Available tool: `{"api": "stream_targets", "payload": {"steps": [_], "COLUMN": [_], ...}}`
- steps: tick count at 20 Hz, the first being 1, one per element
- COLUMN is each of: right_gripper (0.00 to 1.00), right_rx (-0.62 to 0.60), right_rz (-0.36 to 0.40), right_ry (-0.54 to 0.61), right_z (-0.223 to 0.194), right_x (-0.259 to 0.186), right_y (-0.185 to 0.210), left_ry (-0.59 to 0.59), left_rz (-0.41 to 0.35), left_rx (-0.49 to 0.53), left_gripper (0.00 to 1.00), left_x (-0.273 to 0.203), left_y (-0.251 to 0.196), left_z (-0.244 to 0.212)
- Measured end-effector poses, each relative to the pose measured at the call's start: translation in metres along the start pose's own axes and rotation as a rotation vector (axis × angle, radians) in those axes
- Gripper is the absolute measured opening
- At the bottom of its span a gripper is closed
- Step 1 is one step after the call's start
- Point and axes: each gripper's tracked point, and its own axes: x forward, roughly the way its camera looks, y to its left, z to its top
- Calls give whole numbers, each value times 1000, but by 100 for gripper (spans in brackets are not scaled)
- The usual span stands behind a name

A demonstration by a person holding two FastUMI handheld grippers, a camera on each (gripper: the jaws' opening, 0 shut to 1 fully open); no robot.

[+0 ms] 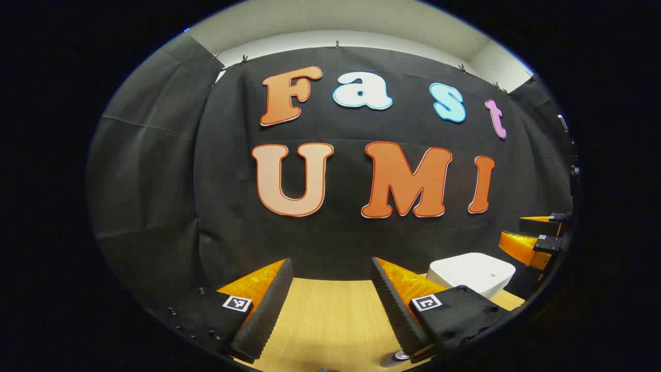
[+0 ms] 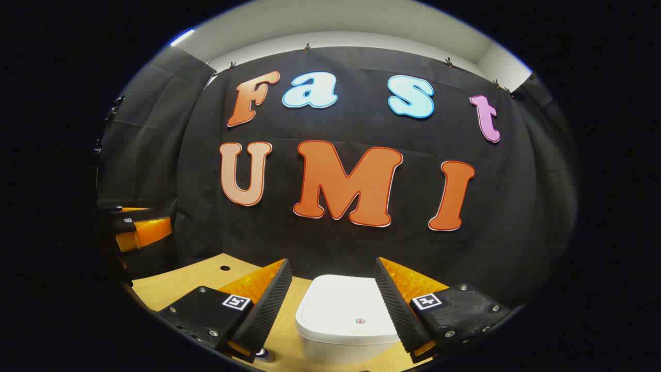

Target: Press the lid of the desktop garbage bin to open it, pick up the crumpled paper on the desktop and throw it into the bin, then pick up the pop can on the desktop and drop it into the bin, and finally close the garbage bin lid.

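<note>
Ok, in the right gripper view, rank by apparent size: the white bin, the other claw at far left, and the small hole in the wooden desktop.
1. White plastic bin, nearest the camera
2. Left claw
3. Small dark hole

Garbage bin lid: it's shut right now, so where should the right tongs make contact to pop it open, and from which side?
Not a pinch: the white garbage bin has a flat, closed lid with a small red-dot mark near its front edge, probably the press point. The right tongs sit open, straddling the bin, so come down from above and push one fingertip onto that mark.
</note>
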Motion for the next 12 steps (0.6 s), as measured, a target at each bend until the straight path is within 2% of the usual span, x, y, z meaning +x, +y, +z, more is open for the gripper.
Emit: {"api": "stream_targets", "payload": {"steps": [12], "right_gripper": [98], "right_rx": [-2], "right_rz": [-20], "right_ry": [12], "right_z": [1], "right_x": [-10], "right_y": [-11], "left_ry": [-3], "left_rz": [-10], "left_rx": [24], "left_gripper": [98], "left_x": [-2], "left_y": [1], "left_z": [0]}}
